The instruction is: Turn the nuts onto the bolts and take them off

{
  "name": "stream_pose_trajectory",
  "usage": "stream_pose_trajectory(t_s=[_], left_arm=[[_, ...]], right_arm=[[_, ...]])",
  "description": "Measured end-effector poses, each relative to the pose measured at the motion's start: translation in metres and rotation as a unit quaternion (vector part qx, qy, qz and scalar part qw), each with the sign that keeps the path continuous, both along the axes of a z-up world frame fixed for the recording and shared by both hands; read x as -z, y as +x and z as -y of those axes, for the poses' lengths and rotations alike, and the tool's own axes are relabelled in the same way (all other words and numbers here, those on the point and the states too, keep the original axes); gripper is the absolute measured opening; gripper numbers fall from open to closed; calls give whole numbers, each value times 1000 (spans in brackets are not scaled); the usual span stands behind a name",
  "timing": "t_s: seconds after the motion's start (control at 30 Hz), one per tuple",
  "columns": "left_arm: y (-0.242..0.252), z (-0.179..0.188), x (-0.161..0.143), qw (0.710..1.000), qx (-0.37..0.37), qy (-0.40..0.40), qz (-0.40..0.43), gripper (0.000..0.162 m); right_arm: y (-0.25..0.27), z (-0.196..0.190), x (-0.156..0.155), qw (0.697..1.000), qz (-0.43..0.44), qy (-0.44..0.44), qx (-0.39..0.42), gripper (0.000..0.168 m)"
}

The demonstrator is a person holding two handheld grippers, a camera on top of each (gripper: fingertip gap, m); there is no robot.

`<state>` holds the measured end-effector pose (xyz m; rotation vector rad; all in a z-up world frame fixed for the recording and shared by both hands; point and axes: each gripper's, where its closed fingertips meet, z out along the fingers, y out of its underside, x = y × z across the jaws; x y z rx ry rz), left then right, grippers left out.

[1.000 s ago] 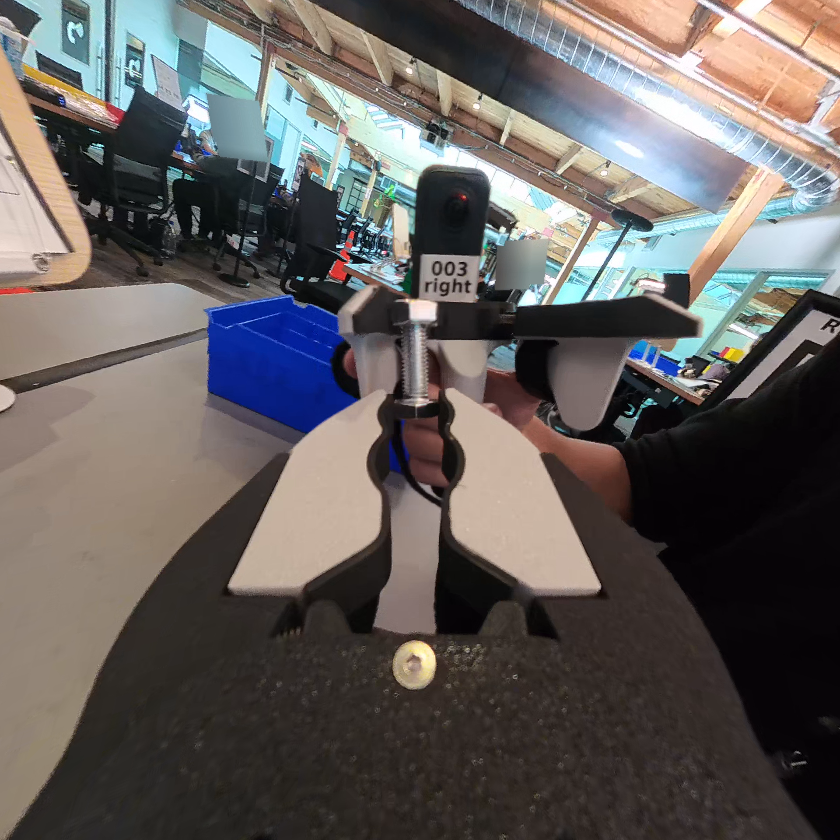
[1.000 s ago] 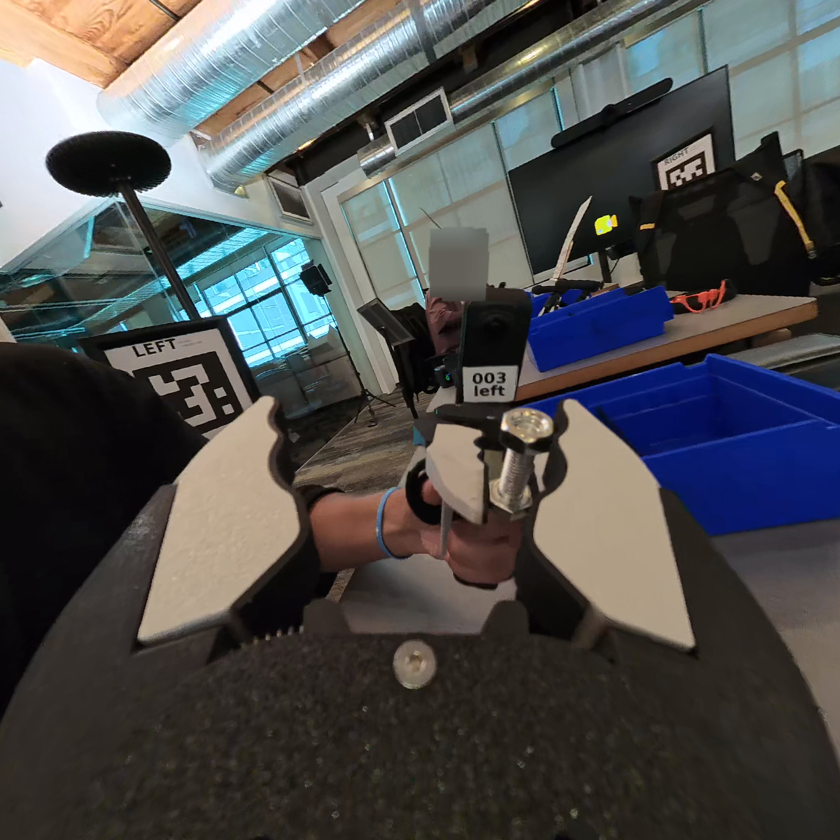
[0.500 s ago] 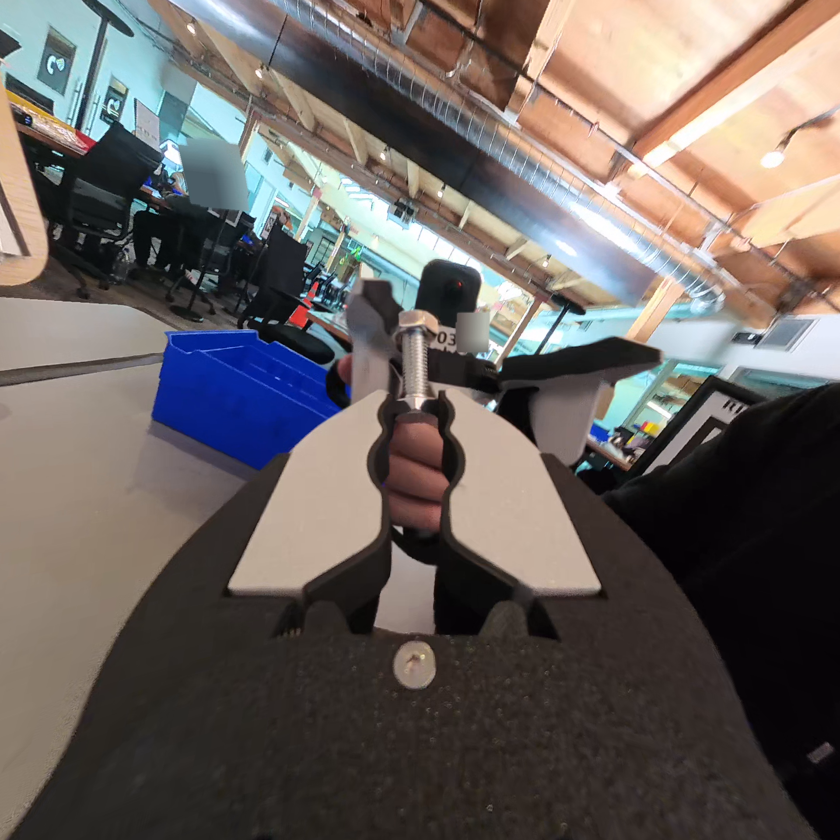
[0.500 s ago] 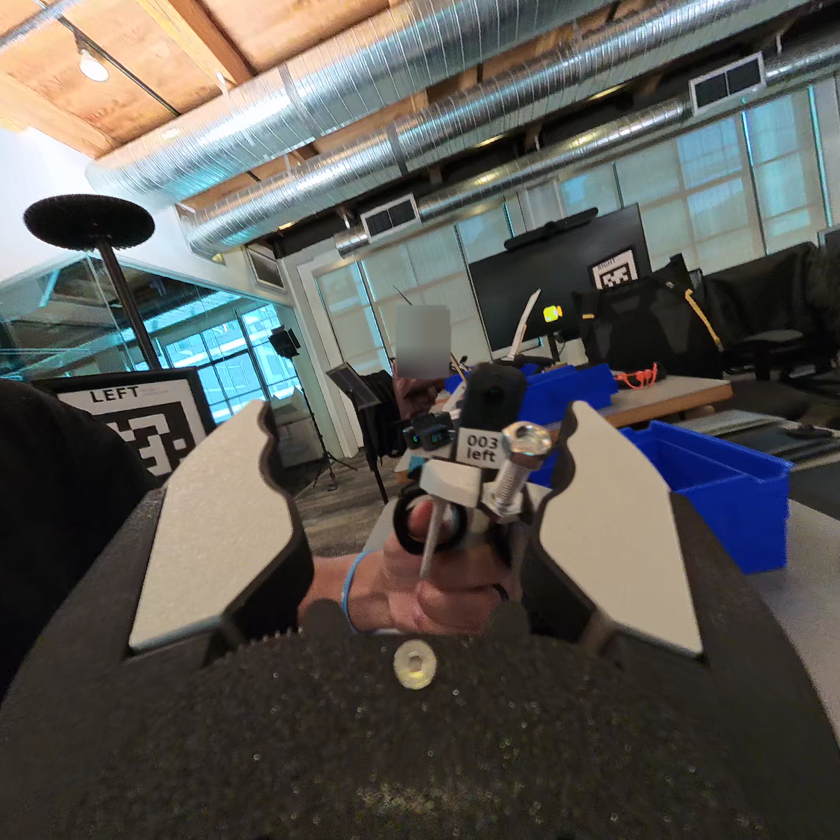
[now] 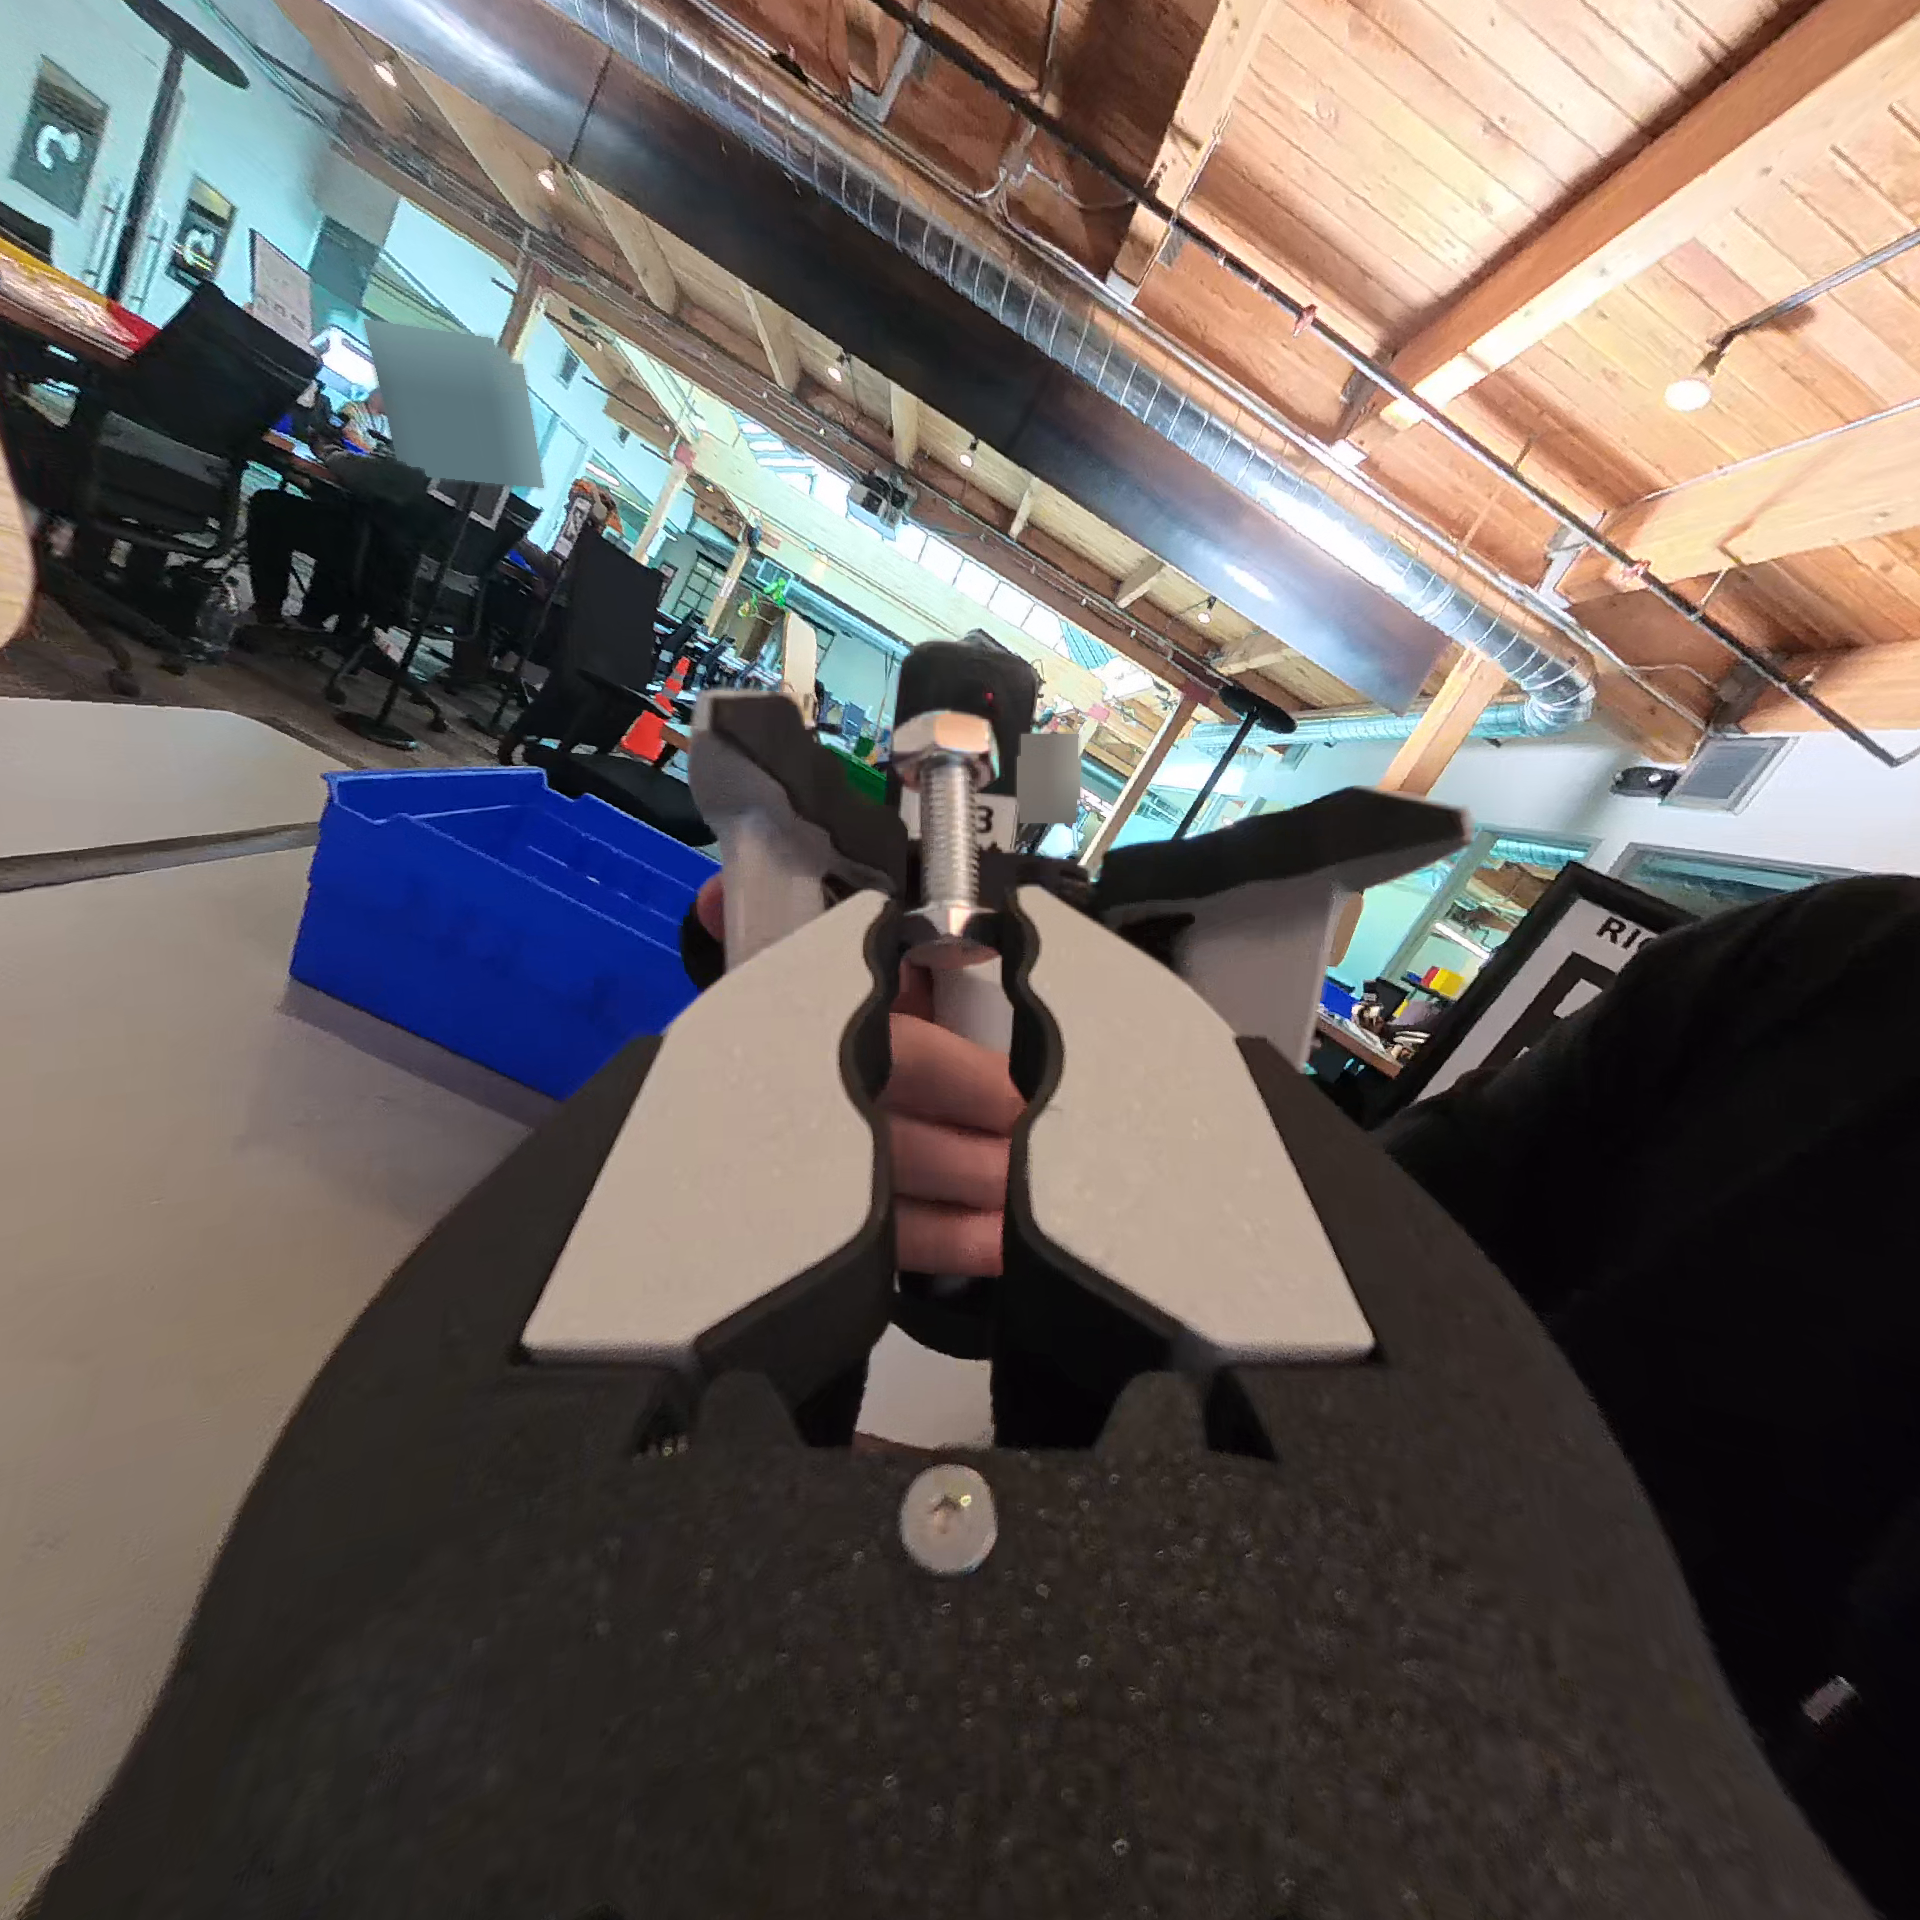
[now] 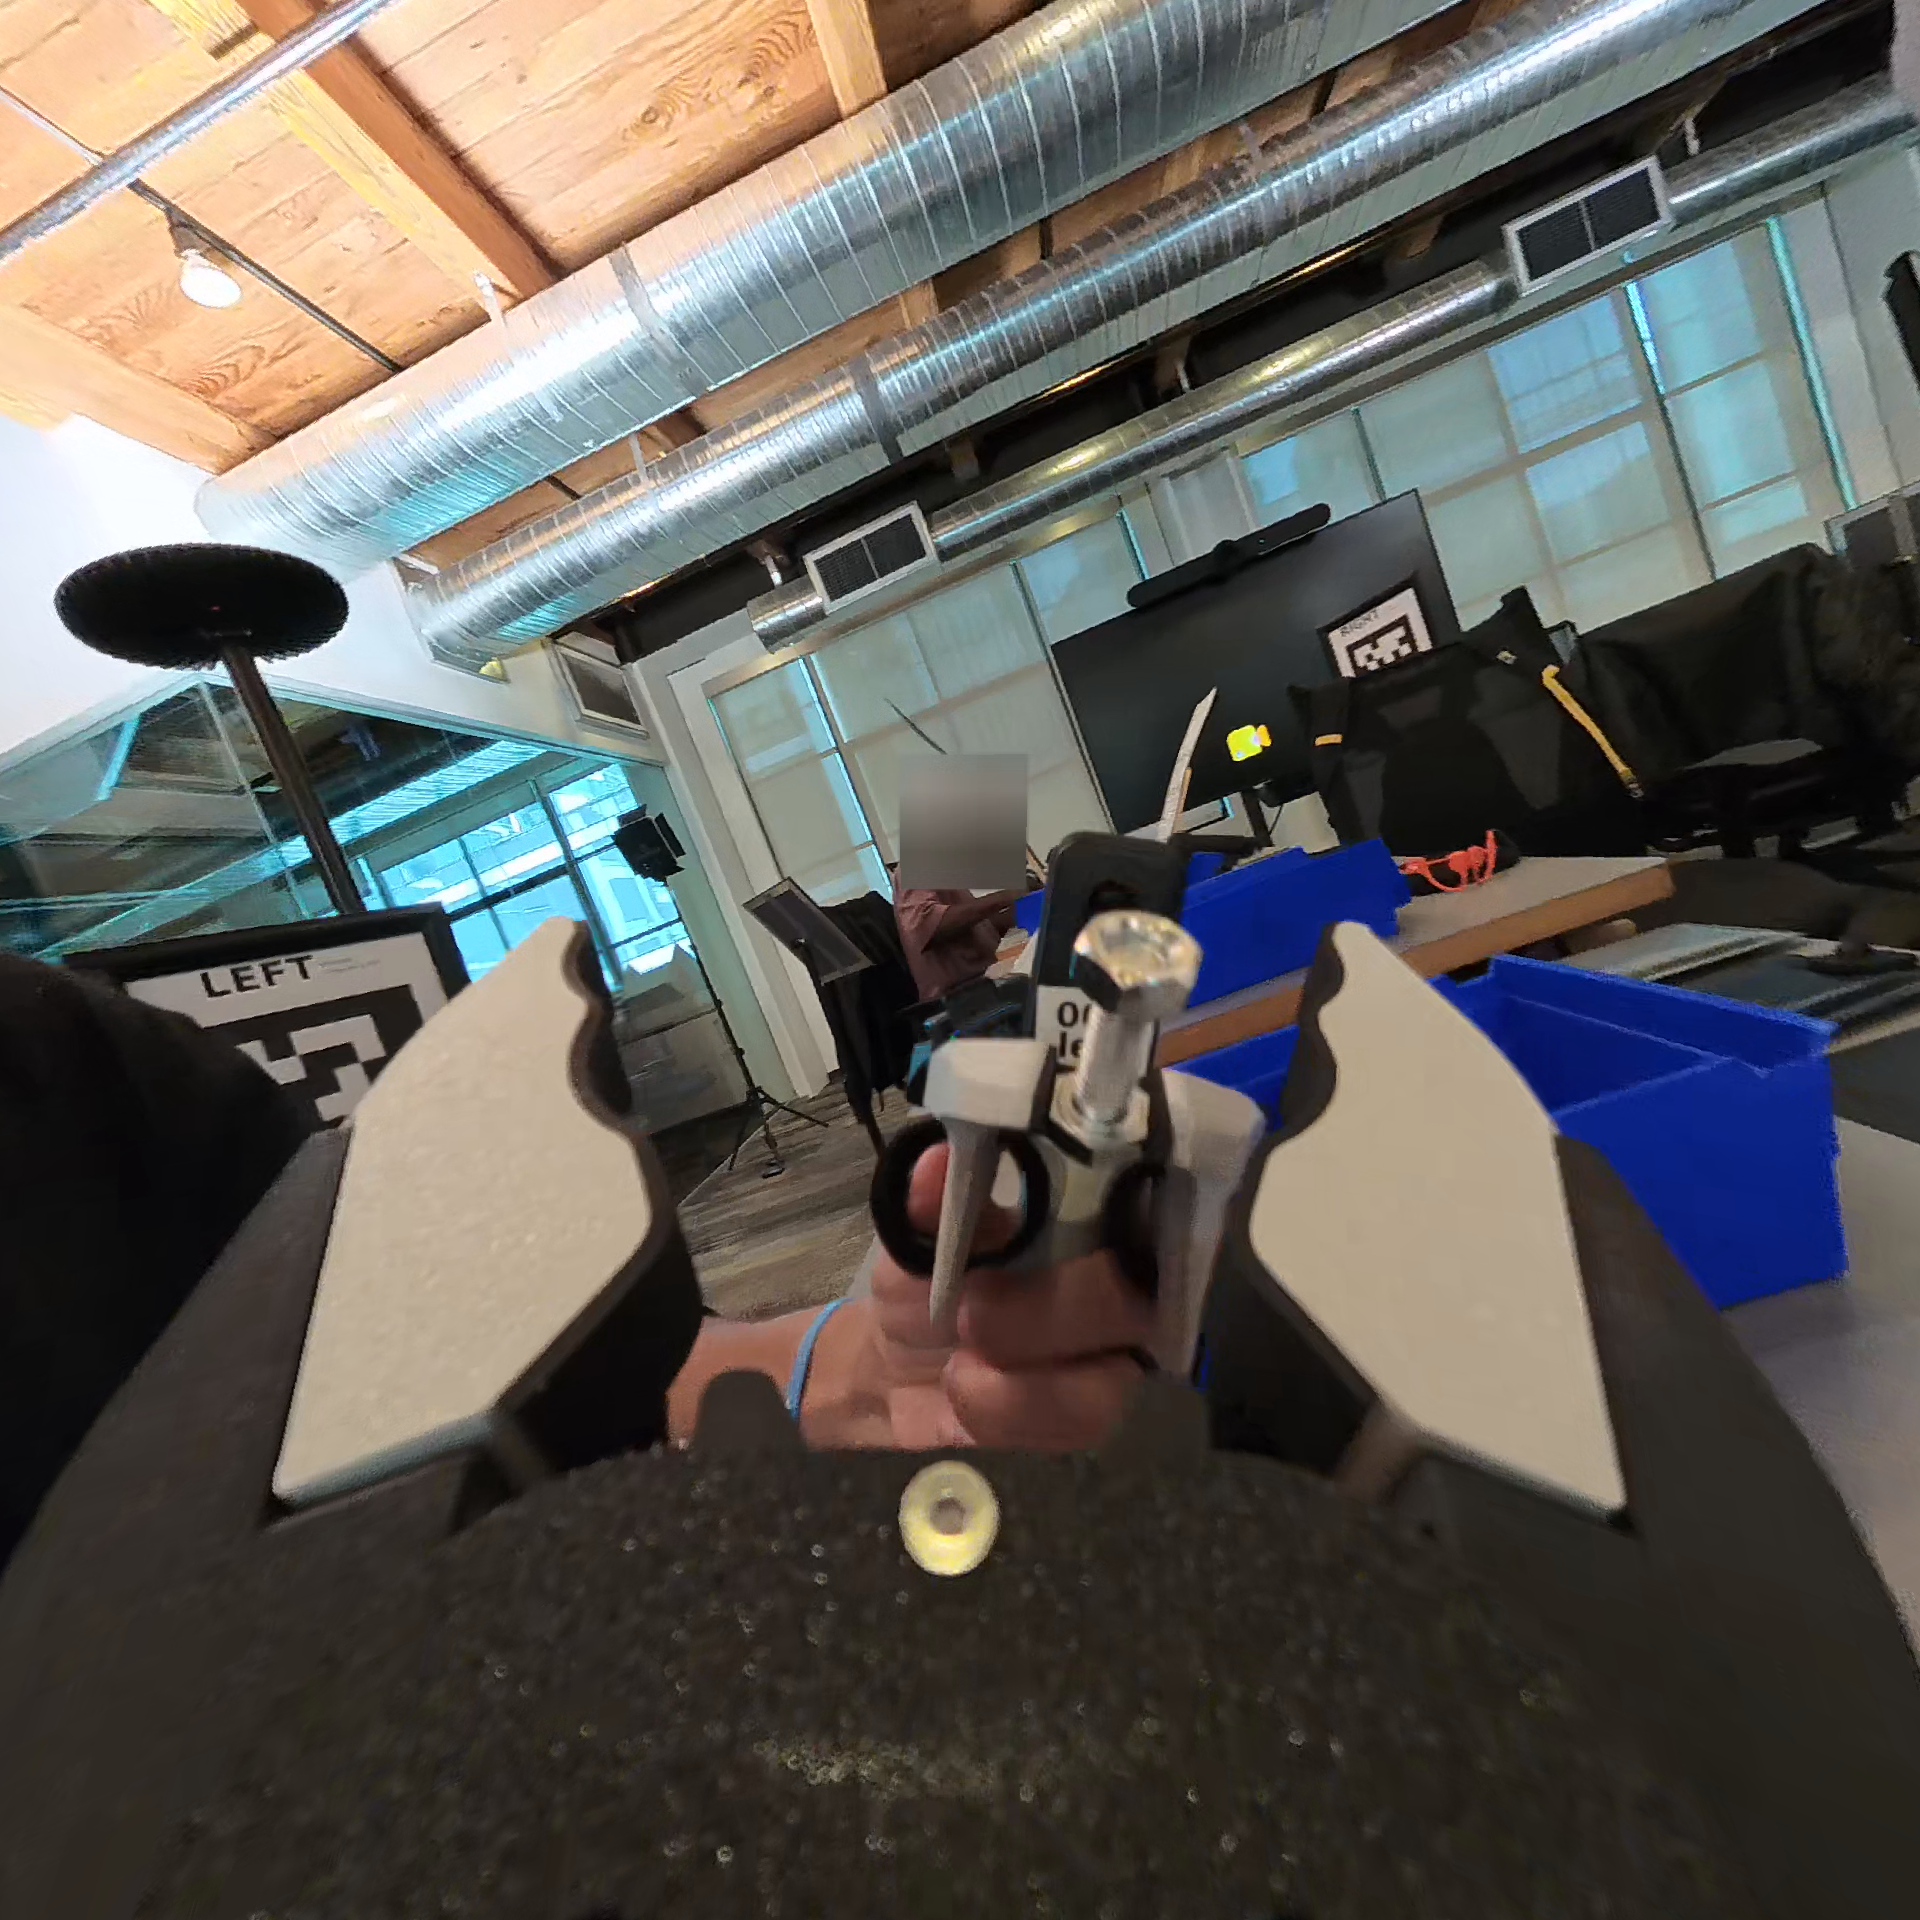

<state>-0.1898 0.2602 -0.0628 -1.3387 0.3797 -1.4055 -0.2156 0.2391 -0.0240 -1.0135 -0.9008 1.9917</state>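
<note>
Overlooking grey table (image 5: 187, 1122) (blue bin (image 5: 488, 914) aboard), timber ceiling (image 5: 1455, 208) overhead

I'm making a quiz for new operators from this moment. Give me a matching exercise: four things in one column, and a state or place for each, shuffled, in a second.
Things:
1. left gripper
2. right gripper
3. bolt
4. bin

States or places:
A. blue, resting on the table behind the grippers
B. wide open, holding nothing
C. shut on the nut
D. threaded through the nut, with its head on top

Pairs: 1-C, 2-B, 3-D, 4-A
</note>
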Motion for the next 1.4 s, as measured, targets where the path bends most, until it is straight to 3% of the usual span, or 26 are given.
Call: stream_pose_trajectory(t_s=[0.3,0.5,0.8,1.03,1.17,1.4], left_arm=[[-21,-8,-1,999,-40,1,-10,17],[-24,-6,-3,999,-37,3,-9,17],[-14,-5,0,999,-38,8,-36,17],[-33,-10,-2,998,-60,4,-25,17],[-27,-7,-4,998,-47,8,-28,17],[-7,-1,-2,999,-23,12,-41,17]], right_arm=[[11,13,4,1000,8,19,0,124],[21,-13,13,999,10,-14,42,124],[-11,9,-11,1000,-17,-9,2,124],[14,11,6,1000,-9,-19,22,123],[19,-8,16,998,-4,-45,43,123],[-10,2,-13,999,-26,-29,2,124]])
